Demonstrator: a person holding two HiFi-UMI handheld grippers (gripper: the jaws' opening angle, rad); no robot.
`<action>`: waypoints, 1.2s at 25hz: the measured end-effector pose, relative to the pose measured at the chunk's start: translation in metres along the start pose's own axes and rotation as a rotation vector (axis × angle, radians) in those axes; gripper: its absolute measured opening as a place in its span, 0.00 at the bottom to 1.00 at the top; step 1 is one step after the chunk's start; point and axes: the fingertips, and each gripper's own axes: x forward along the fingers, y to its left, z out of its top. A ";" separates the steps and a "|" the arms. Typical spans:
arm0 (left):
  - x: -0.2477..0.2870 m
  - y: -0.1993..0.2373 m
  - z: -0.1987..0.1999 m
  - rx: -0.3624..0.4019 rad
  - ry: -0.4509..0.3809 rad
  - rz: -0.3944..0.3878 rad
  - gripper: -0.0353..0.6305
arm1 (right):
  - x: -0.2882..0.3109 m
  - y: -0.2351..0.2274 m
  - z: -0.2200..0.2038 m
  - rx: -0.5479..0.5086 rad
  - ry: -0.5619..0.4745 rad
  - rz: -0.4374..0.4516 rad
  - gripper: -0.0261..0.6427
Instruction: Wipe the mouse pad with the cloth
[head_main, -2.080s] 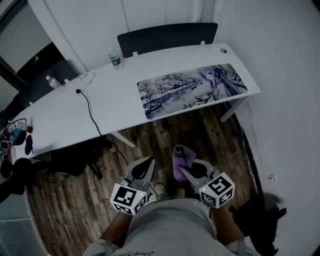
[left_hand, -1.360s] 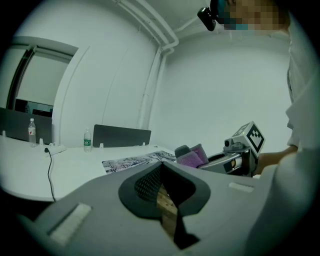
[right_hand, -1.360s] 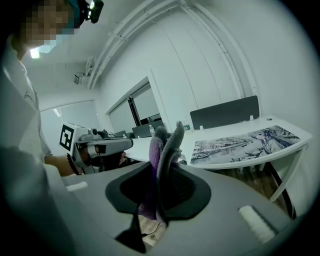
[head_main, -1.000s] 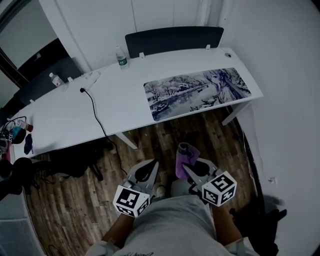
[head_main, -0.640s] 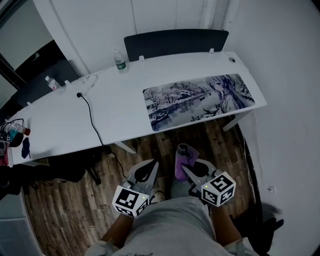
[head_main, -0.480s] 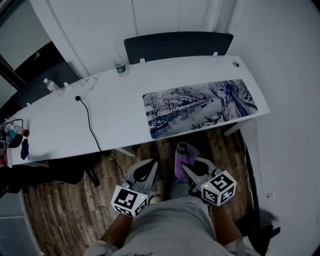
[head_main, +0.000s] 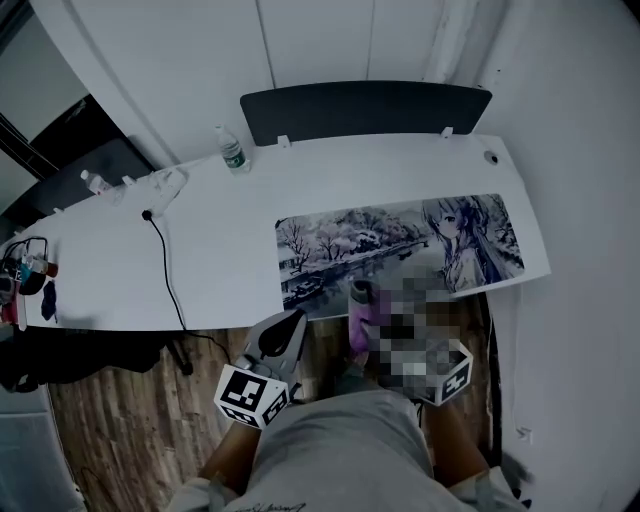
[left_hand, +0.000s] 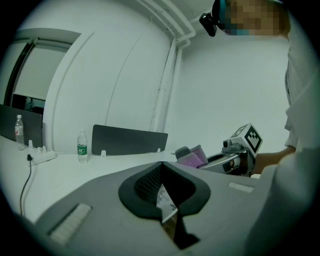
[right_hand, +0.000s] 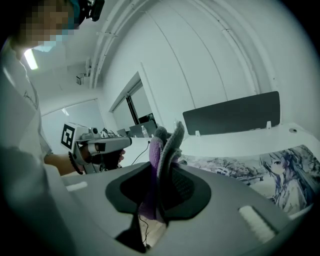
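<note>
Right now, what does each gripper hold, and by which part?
Right gripper pinches the purple cloth mid-fold, one end past the jaws; left gripper holds nothing.

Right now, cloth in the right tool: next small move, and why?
Probably ease the right tool forward and down until the folded purple-and-grey cloth lands on the near edge of the long illustrated mouse pad. The cloth is clamped upright in the tool and appears to hang in front of the white desk, not on the pad.
</note>
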 end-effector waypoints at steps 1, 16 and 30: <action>0.010 0.001 0.003 0.004 0.001 0.010 0.08 | 0.001 -0.010 0.003 0.000 0.003 0.011 0.18; 0.073 0.017 0.023 0.003 0.025 0.120 0.08 | 0.020 -0.086 0.026 0.044 0.040 0.086 0.18; 0.077 0.089 0.009 -0.045 0.050 0.149 0.08 | 0.092 -0.079 0.041 0.056 0.101 0.091 0.18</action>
